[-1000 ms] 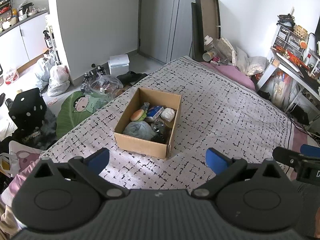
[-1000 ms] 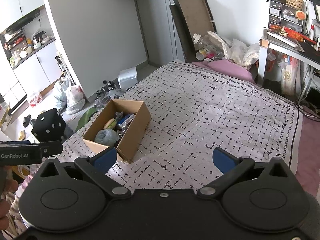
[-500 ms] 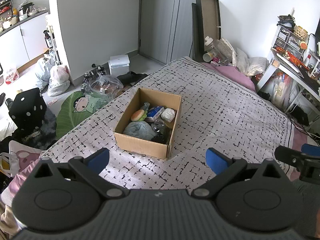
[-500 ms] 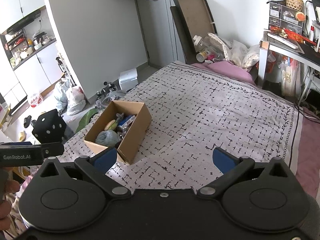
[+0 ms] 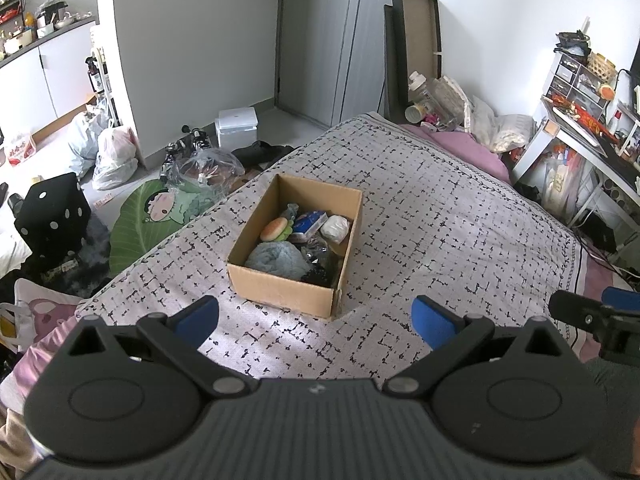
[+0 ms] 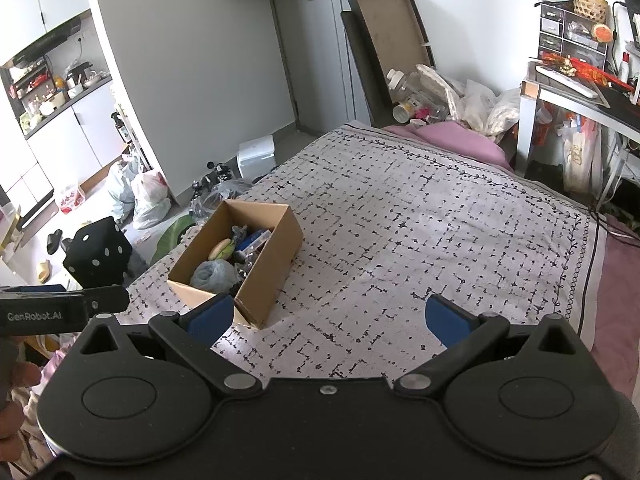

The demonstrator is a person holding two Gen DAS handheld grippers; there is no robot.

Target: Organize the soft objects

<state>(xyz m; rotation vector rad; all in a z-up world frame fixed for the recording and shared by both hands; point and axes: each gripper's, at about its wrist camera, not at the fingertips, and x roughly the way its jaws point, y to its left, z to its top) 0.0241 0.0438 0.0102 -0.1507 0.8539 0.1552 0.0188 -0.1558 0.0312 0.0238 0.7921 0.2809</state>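
Observation:
A brown cardboard box (image 5: 280, 292) stands on the patterned bedspread (image 5: 440, 220), left of the bed's middle. It holds a grey-blue fluffy bundle (image 5: 276, 258), a burger-shaped toy (image 5: 275, 229), a white soft ball (image 5: 336, 229), a blue packet and dark items. The box also shows in the right wrist view (image 6: 272, 268). My left gripper (image 5: 316, 320) is open and empty, held above the near bed edge just short of the box. My right gripper (image 6: 328, 316) is open and empty, to the right of the box.
The bed's left edge drops to a cluttered floor with a green leaf cushion (image 5: 152, 220), a black dotted cube (image 5: 52, 216) and plastic bags (image 5: 116, 156). A pink pillow (image 5: 460, 144) and bags lie at the far end. A cluttered desk (image 5: 592, 136) stands right.
Both grippers have shifted only slightly; the box sits a little lower and nearer in the right wrist view. Both stay open and empty.

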